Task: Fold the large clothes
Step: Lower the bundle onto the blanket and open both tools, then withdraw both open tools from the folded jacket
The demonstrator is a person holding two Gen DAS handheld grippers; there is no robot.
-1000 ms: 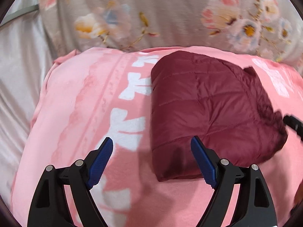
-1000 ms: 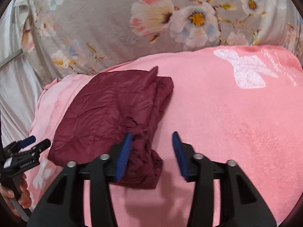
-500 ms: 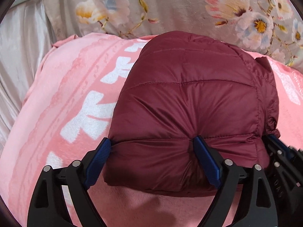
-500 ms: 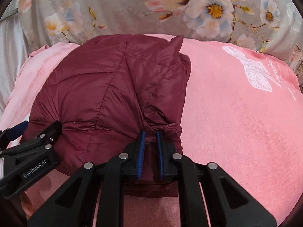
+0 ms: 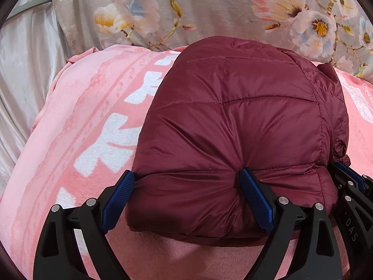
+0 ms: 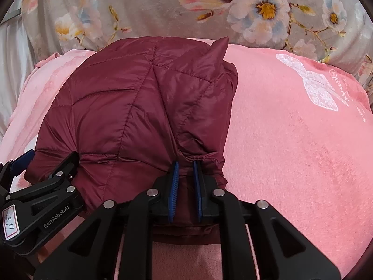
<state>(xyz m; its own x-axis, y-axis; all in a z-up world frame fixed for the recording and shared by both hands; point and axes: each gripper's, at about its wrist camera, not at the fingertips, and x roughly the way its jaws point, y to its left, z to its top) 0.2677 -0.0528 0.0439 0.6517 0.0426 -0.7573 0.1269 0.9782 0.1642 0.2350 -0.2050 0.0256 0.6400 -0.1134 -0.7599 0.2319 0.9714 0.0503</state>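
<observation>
A folded maroon quilted jacket [image 5: 233, 121] lies on a pink blanket [image 5: 88, 121]; it also shows in the right wrist view [image 6: 130, 112]. My left gripper [image 5: 186, 182] stands open with its blue pads spread around the jacket's near left edge, the puffy fabric bulging between them. My right gripper [image 6: 185, 165] is shut on the jacket's near right edge, where a narrow fold is pinched between its pads. The right gripper shows at the right edge of the left wrist view [image 5: 349, 186], and the left one at the lower left of the right wrist view [image 6: 42, 186].
A grey floral cover [image 5: 209, 7] rises behind the pink blanket [image 6: 291, 140]. Pale satin sheet [image 5: 25, 70] lies at the far left. The blanket has white prints on the left [image 5: 112, 140] and right [image 6: 312, 86].
Both grippers moved forward onto the jacket's near edge. The right gripper closed on a fold of it. The left gripper's open fingers came around the near left edge.
</observation>
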